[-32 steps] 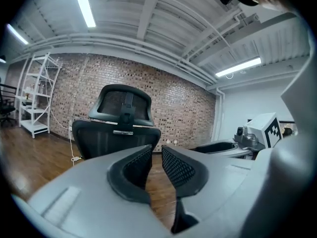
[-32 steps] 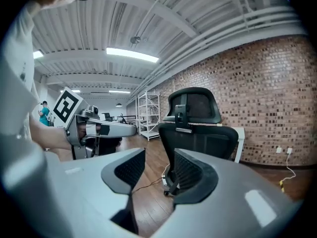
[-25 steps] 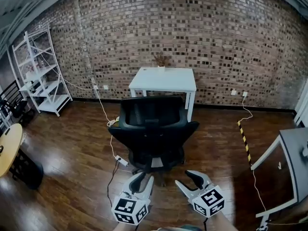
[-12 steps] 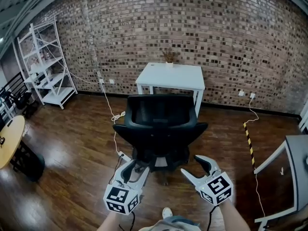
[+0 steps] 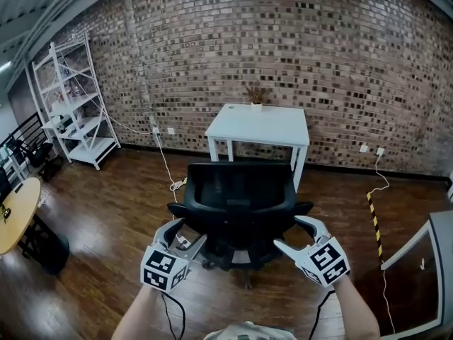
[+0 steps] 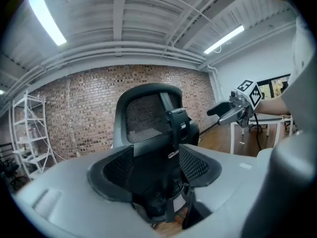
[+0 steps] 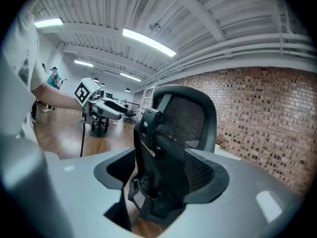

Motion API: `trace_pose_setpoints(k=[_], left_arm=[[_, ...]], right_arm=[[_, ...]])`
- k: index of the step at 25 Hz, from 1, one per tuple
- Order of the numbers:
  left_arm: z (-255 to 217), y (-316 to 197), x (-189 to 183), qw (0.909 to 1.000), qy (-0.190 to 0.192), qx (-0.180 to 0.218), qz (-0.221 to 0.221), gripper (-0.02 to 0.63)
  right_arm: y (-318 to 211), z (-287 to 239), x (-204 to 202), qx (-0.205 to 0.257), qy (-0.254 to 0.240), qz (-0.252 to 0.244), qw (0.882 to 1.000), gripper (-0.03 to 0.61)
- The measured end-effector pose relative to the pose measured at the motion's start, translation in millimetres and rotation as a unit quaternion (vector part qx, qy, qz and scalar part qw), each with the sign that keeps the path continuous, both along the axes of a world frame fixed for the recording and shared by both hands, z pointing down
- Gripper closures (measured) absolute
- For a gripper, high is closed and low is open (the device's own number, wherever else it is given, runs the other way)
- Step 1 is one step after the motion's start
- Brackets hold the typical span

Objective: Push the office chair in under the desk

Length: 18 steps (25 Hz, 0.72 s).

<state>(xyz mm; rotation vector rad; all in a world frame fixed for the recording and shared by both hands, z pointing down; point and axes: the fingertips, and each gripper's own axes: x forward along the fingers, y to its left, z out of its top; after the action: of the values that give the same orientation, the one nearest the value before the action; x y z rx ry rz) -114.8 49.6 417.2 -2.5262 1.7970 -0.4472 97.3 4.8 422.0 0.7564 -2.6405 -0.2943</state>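
Moved apart and forward, the left gripper (image 5: 185,232) and right gripper (image 5: 290,232) flank the black mesh office chair (image 5: 239,190) facing the white rectangular tabletop (image 5: 260,124), fingers just opened wide, gripping nothing.

Bright ceiling strip lights (image 6: 47,19), fisheye-warped edges

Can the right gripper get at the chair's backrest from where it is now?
Probably yes. The right gripper, whose jaws have just been opening with nothing between them, hangs close behind the right side of the office chair. Nothing stands between the two, and the chair's back faces the gripper.
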Motion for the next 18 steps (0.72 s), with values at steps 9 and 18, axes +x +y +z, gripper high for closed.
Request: trace_pose_setpoints(k=[9, 18], left_arm=[[35, -55, -45, 0.9918, -0.103, -0.076, 0.007, 0.258], [81, -79, -83, 0.9665, -0.218, -0.135, -0.007, 0.252]], right_arm=[[-61, 27, 13, 0.018, 0.111, -0.028, 0.993, 0.242], [-111, 72, 22, 0.013, 0.189, -0.012, 0.982, 0.224]])
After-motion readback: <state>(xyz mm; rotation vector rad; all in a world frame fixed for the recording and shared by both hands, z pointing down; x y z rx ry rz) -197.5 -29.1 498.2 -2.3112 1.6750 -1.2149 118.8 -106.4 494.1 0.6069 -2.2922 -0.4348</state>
